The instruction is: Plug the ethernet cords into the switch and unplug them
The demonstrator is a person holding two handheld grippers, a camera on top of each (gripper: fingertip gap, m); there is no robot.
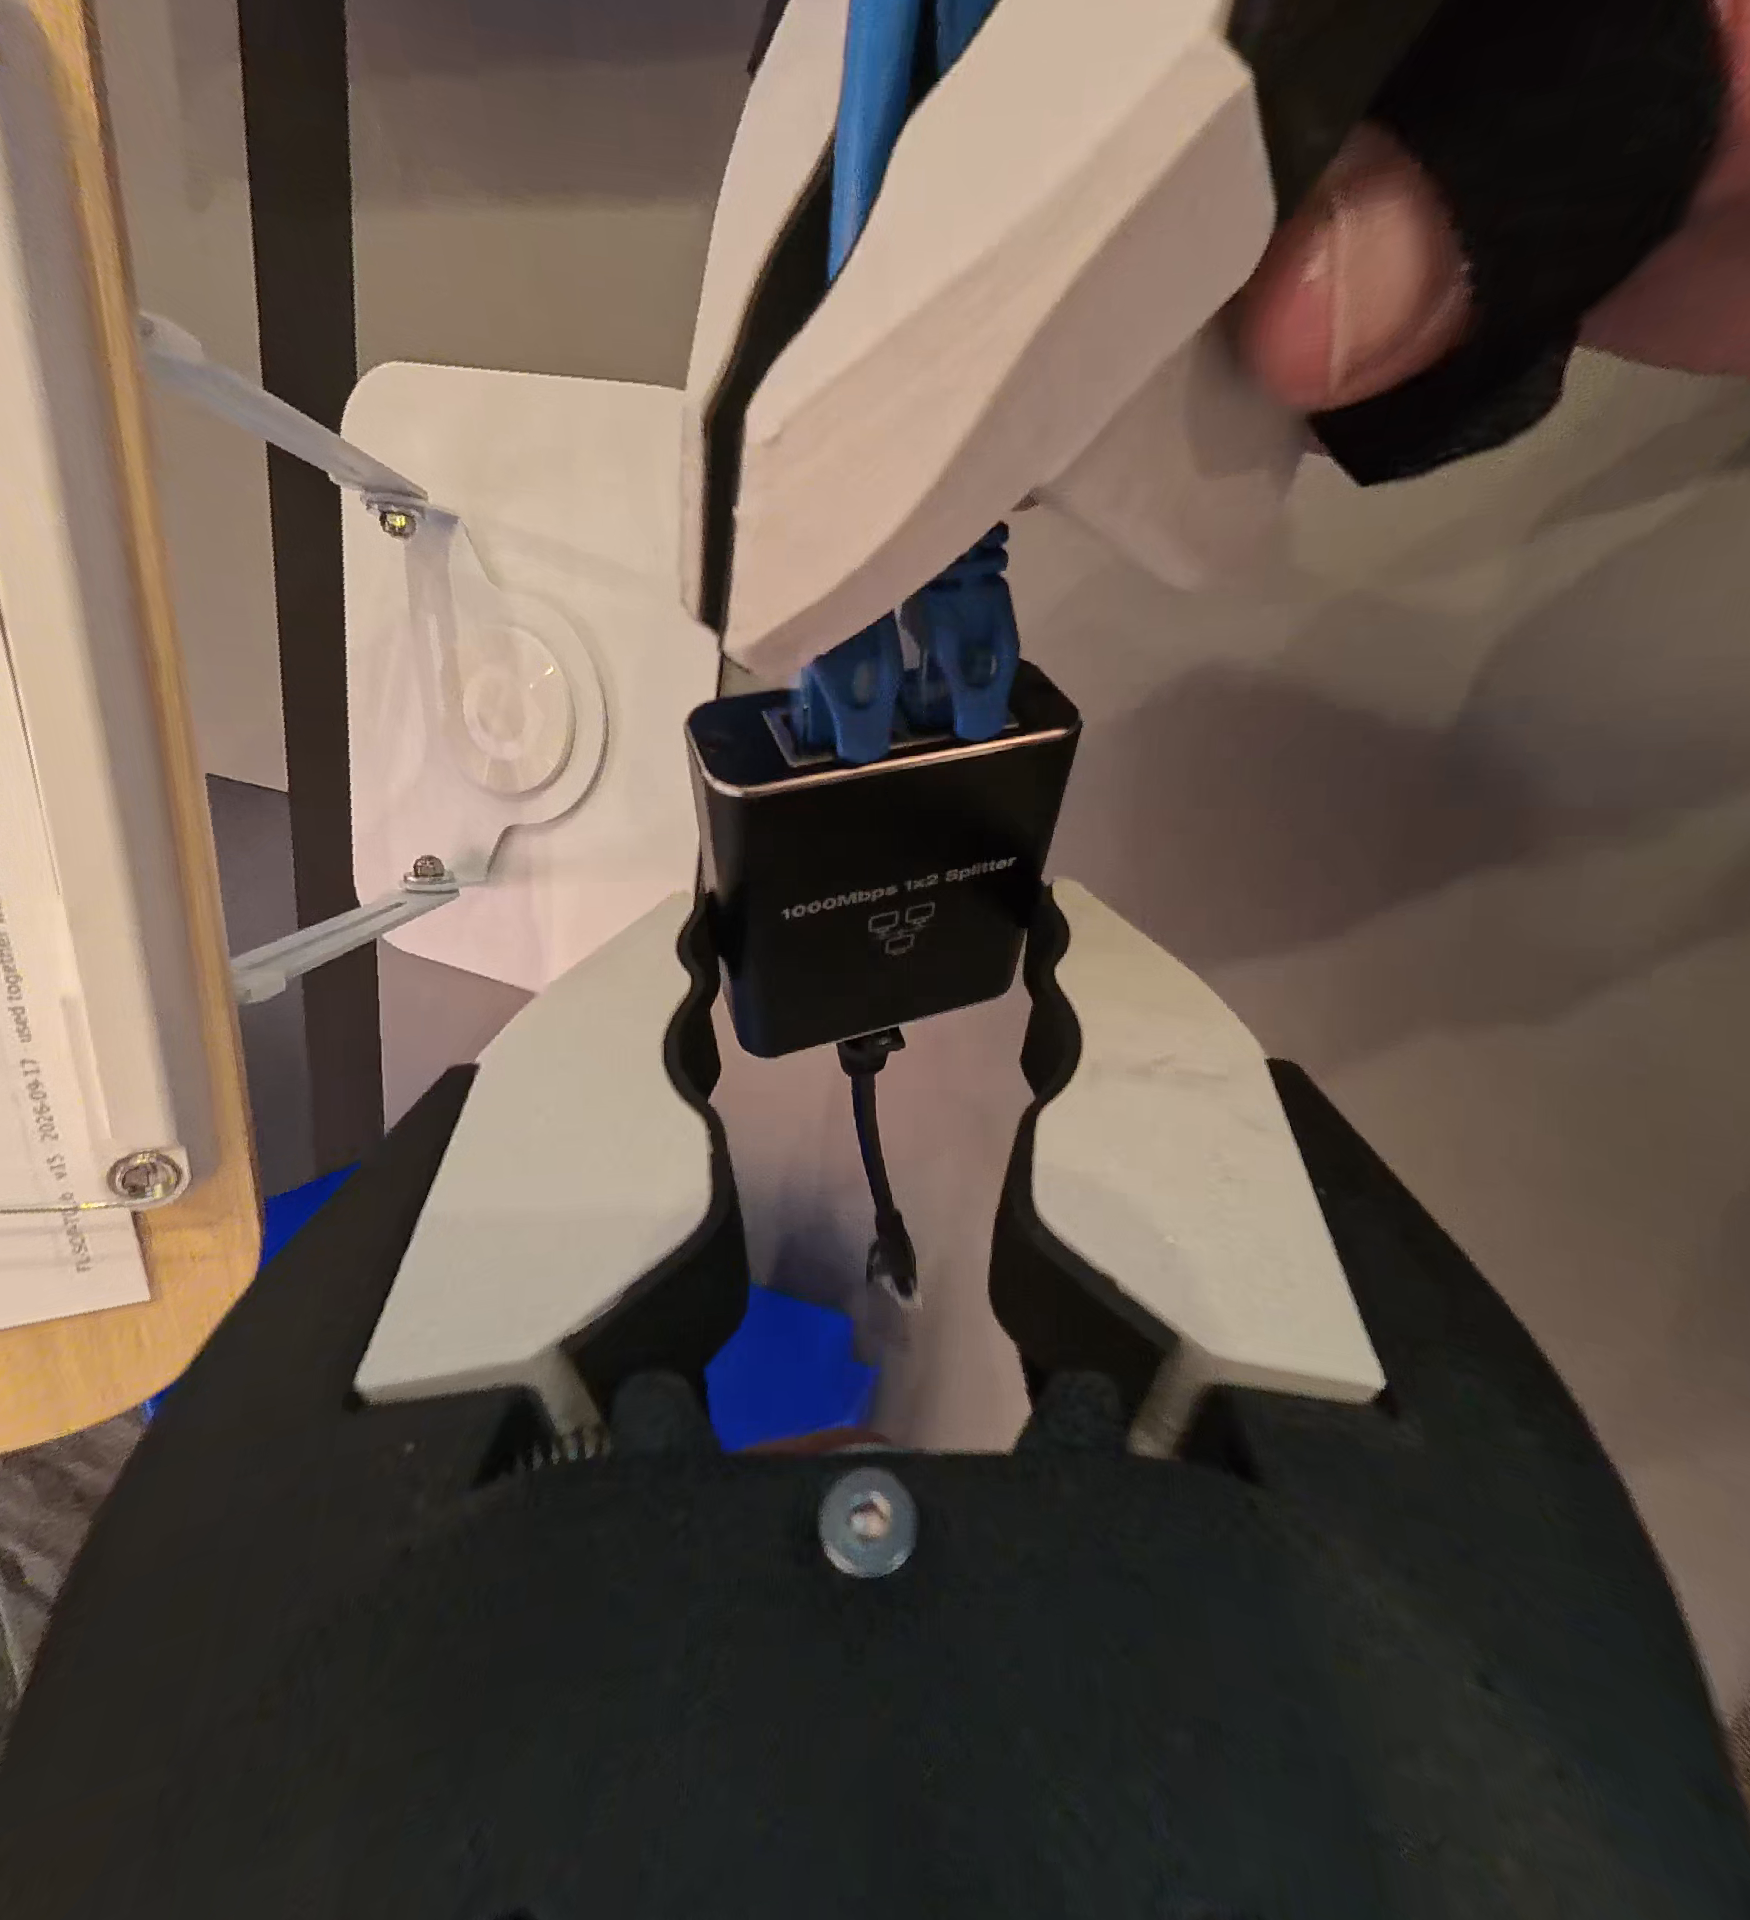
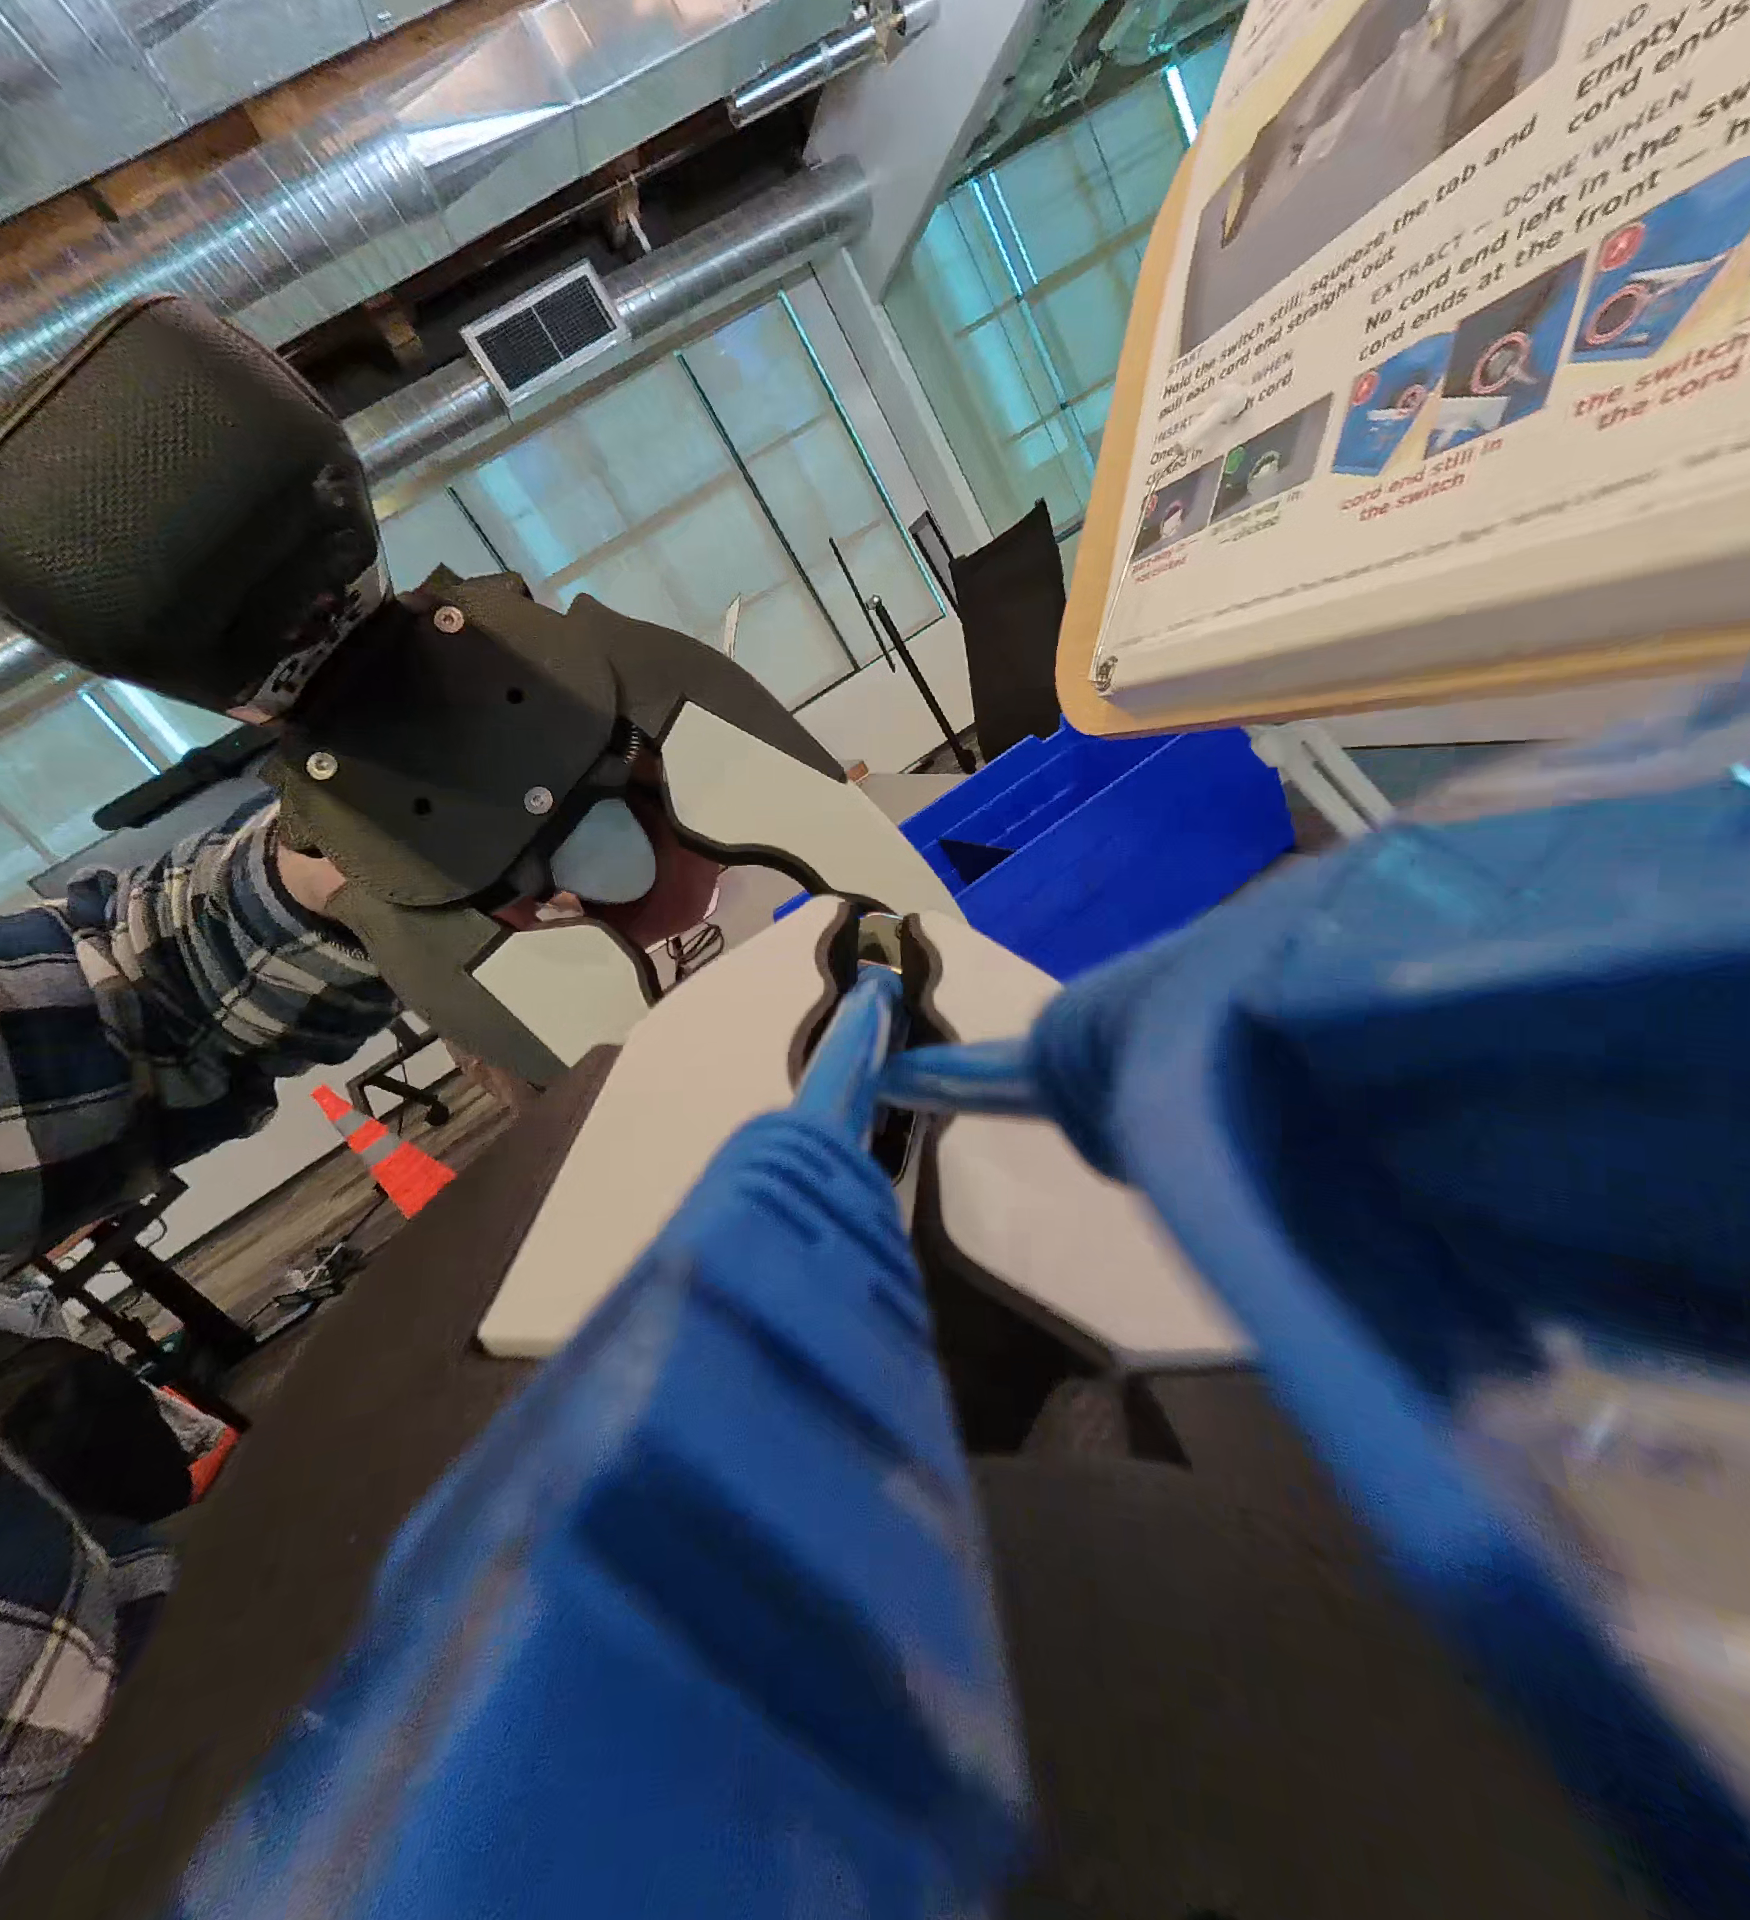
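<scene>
While the left gripper [image 1: 873, 956] stands with its white fingers [image 1: 580, 1122] spread wide, their black wavy pads press on the two sides of a small black rectangular switch box [image 1: 876, 883], held upright above the surface with its port end away from the camera. Item: two blue ethernet plugs [image 1: 902, 675], side by side, seated in the ports at the switch's far end, their blue cords [image 1: 860, 135] running up out of frame. Item: one short black pigtail cable [image 1: 876, 1143] hanging from the switch's near end, ending in a clear plug. Item: right gripper [image 2: 876, 997], held by a hand in a black fingerless glove [image 1: 1453, 239], its white fingers [image 2: 673, 1122] nearly closed and pinched on a blue cord just behind the plugs; fingertips lie just beside the switch's port face; which of the two cords is clamped cannot be told. Item: wooden board with printed instruction sheets [image 1: 71, 727], left of the switch. Item: blue plastic bin [image 2: 1110, 831], behind the grippers. Item: orange traffic cone [image 2: 388, 1153], on the floor, well apart.
</scene>
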